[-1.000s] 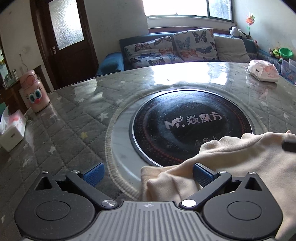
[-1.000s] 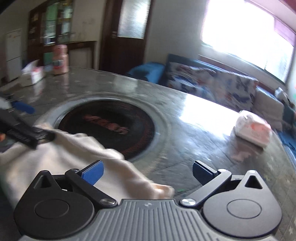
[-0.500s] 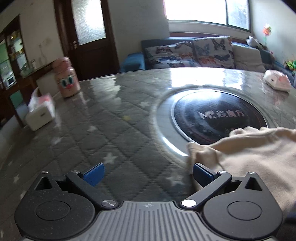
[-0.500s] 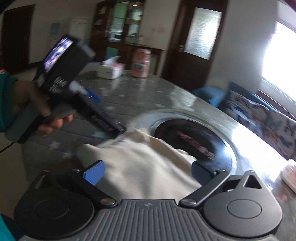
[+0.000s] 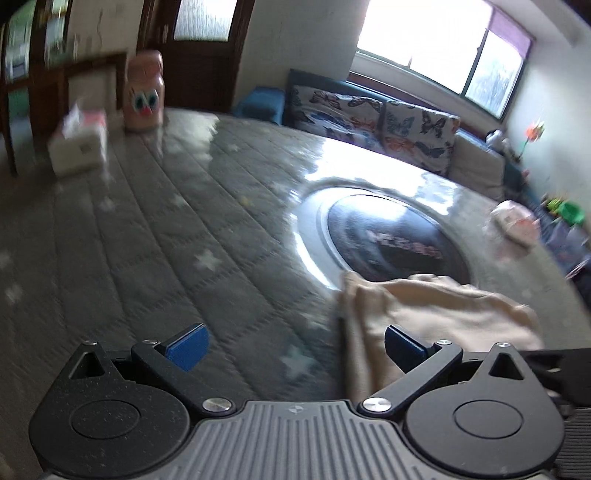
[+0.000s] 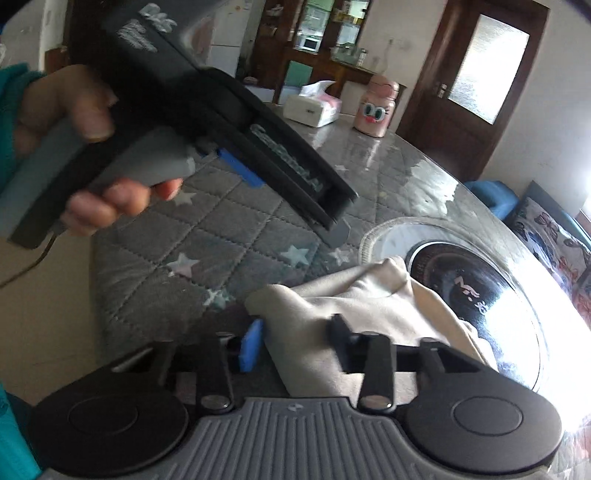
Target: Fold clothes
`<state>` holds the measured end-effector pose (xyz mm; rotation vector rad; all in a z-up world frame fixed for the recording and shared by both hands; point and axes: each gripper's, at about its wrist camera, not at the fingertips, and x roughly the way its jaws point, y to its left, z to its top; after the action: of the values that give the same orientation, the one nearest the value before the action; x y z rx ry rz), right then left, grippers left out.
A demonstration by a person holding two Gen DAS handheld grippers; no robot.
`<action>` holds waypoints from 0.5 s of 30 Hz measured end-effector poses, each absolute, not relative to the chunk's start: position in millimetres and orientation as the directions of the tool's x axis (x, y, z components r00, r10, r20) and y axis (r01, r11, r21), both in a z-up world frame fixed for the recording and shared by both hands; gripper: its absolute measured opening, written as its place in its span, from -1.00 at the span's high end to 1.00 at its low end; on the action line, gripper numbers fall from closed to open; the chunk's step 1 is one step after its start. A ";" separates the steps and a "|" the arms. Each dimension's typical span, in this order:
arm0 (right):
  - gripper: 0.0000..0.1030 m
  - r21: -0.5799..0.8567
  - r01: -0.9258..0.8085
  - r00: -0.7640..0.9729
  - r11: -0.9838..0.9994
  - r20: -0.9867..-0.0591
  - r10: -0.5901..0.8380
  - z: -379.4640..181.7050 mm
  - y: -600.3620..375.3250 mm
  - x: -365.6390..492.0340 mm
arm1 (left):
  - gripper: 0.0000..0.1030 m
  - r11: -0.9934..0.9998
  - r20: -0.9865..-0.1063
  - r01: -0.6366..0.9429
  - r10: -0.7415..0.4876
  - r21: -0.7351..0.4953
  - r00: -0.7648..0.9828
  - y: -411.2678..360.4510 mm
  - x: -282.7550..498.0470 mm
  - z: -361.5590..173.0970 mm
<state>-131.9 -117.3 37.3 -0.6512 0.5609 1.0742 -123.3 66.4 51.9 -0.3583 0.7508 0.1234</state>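
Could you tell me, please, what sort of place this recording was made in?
Most likely a home living and dining room: a butterfly-cushioned sofa under a window, a round dining table with a built-in cooktop, and a glass-fronted cabinet.

Motion-blurred tissue box, far table edge.

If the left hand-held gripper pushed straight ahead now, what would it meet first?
Probably the grey quilted star-patterned table cover. The left hand-held gripper stands open with only bare cover between its fingers; the cream garment lies just right of that line.
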 end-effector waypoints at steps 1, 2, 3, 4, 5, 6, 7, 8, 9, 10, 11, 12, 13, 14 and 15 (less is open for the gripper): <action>0.62 -0.187 -0.921 0.371 0.342 -0.694 0.617 39.5 -119.7 -129.3 | -1.00 0.924 -0.685 -0.230 -0.046 -0.305 0.727 65.4 -122.5 51.4; 0.67 -0.153 -0.920 0.362 0.362 -0.687 0.630 43.6 -123.4 -125.2 | -1.00 0.915 -0.685 -0.228 -0.069 -0.332 0.725 64.3 -120.2 50.9; 0.71 -0.120 -0.917 0.356 0.381 -0.677 0.644 47.5 -127.7 -120.8 | -1.00 0.906 -0.685 -0.225 -0.092 -0.359 0.723 63.3 -117.9 50.4; 0.73 -0.089 -0.913 0.351 0.397 -0.668 0.657 51.5 -131.9 -116.9 | -1.00 0.894 -0.683 -0.224 -0.115 -0.387 0.721 62.4 -115.5 49.8; 0.75 -0.057 -0.909 0.346 0.413 -0.658 0.669 55.5 -136.2 -113.1 | -1.00 0.876 -0.682 -0.229 -0.142 -0.424 0.718 62.4 -112.5 48.7; 0.77 -0.028 -0.905 0.340 0.425 -0.648 0.681 59.2 -140.5 -109.6 | -0.98 0.853 -0.681 -0.237 -0.174 -0.465 0.711 62.4 -109.1 46.7; 0.77 -0.003 -0.901 0.335 0.433 -0.640 0.692 62.3 -144.8 -107.0 | -0.98 0.829 -0.677 -0.239 -0.210 -0.506 0.705 62.1 -105.6 44.4; 0.77 0.016 -0.897 0.333 0.441 -0.632 0.700 64.9 -148.5 -104.6 | -0.97 0.804 -0.669 -0.240 -0.244 -0.544 0.702 61.2 -102.6 41.9; 0.78 0.033 -0.894 0.330 0.446 -0.625 0.708 67.2 -151.6 -102.6 | -0.93 0.783 -0.666 -0.246 -0.266 -0.571 0.697 60.1 -99.3 39.3; 0.78 0.046 -0.893 0.327 0.448 -0.618 0.715 68.6 -154.0 -101.4 | -0.89 0.762 -0.662 -0.254 -0.287 -0.596 0.692 59.0 -95.9 36.5; 0.79 0.059 -0.892 0.322 0.448 -0.612 0.722 69.2 -157.1 -100.4 | -0.80 0.743 -0.661 -0.264 -0.302 -0.614 0.687 57.4 -92.7 33.5; 0.80 0.072 -0.891 0.317 0.448 -0.607 0.728 69.6 -160.1 -99.1 | -0.76 0.731 -0.653 -0.265 -0.310 -0.628 0.691 55.8 -90.9 31.8; 0.80 0.083 -0.890 0.312 0.448 -0.605 0.732 69.5 -162.4 -98.2 | -0.72 0.719 -0.645 -0.267 -0.318 -0.642 0.695 54.2 -89.2 30.2; 0.81 0.091 -0.890 0.307 0.446 -0.604 0.736 69.4 -164.2 -98.7 | -0.58 0.706 -0.638 -0.269 -0.326 -0.655 0.697 53.1 -87.6 28.7; 0.81 0.097 -0.891 0.303 0.443 -0.602 0.739 69.1 -165.2 -98.3 | -0.43 0.694 -0.633 -0.273 -0.333 -0.666 0.699 52.3 -86.2 27.2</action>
<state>-98.3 -165.2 69.1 -0.2765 0.6335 1.0987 -86.2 52.3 27.2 -0.8275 0.8213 -0.0385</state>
